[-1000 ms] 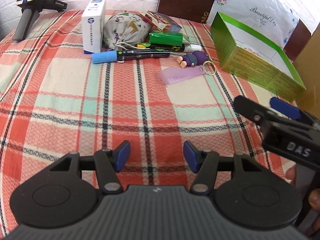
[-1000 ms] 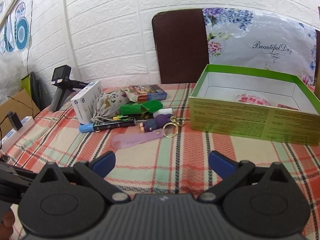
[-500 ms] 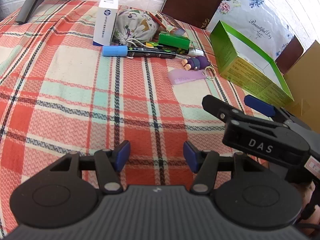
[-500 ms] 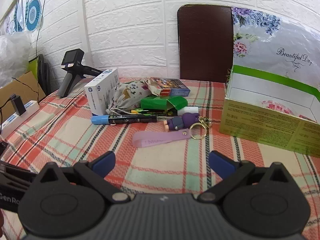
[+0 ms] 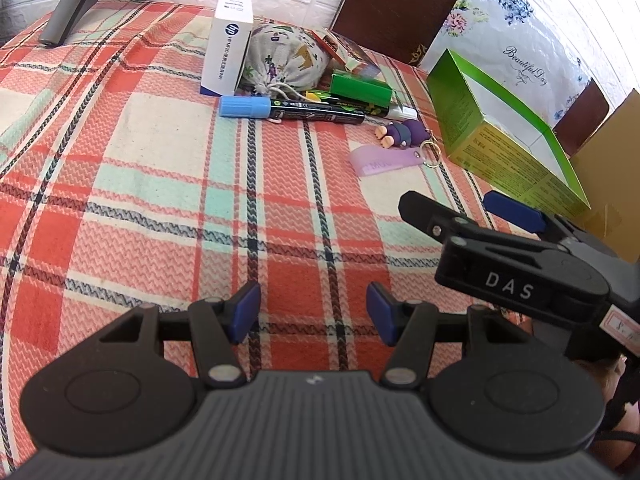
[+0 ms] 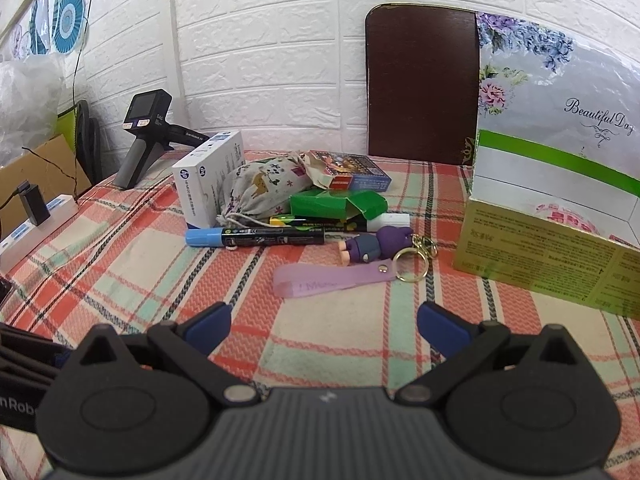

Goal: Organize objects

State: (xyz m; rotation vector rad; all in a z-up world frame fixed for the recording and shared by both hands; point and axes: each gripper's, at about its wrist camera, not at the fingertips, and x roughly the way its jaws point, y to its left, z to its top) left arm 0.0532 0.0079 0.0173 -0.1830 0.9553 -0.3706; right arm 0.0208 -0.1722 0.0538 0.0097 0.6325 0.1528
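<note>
A pile of objects lies on the plaid tablecloth [image 5: 160, 184]: a white HP box [image 5: 228, 48], a printed cloth pouch [image 5: 286, 58], a black marker with a blue cap [image 5: 292, 110], a small green carton [image 5: 360, 88], a card box [image 6: 348, 170], and a purple figure keychain [image 6: 372, 246] with a lilac strap [image 6: 328, 282]. An open green box [image 6: 552, 252] stands to the right. My left gripper [image 5: 312, 314] is open and empty above the cloth. My right gripper [image 6: 324, 322] is open and empty, just short of the strap; it also shows in the left wrist view [image 5: 472, 208].
A handheld device on a grip [image 6: 144, 136] stands at the back left. A dark chair back [image 6: 420, 84] and a floral bag [image 6: 560, 80] are behind the table. A power strip [image 6: 36, 220] and a cardboard box [image 6: 40, 168] sit off the left edge.
Both grippers have moved forward toward the pile, so the objects look larger and nearer. The right gripper has advanced in the left wrist view. Both stay open.
</note>
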